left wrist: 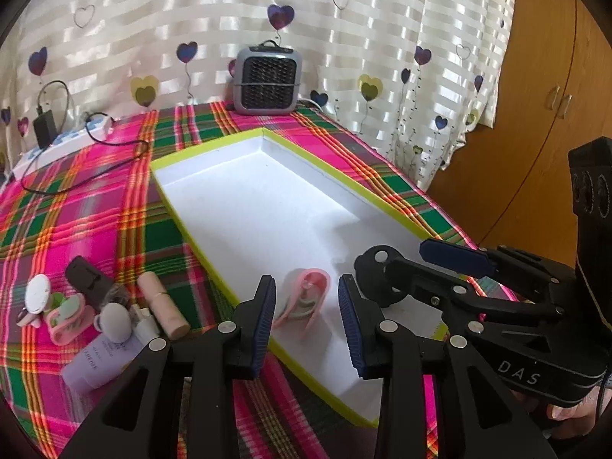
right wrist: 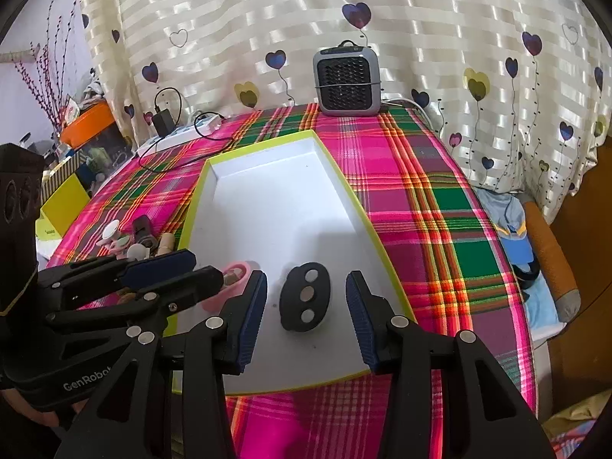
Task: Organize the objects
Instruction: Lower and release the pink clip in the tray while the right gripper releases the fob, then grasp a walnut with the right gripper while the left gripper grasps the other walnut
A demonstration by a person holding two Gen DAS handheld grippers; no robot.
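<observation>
A shallow white box with a lime-green rim (left wrist: 214,145) (right wrist: 260,149) lies on the plaid tablecloth. My left gripper (left wrist: 308,298) stands open over the box's near end. A pink clip-like item (left wrist: 306,304) lies on the box floor between its blue pads, and no pad presses on it. My right gripper (right wrist: 307,294) is open wide around a black oval piece (right wrist: 306,298) with three silver discs, which rests flat on the box floor. The two grippers sit side by side. Left of the box lies a pile: a white disc (left wrist: 38,292), another pink clip (left wrist: 65,319), a beige tube (left wrist: 162,304) and a lilac tube (left wrist: 95,363).
A grey fan heater (left wrist: 267,80) stands at the table's far edge against the curtain. A power strip with a charger (left wrist: 57,141) and a black cable lie at the far left. A wooden cabinet (left wrist: 535,134) stands beyond the right table edge.
</observation>
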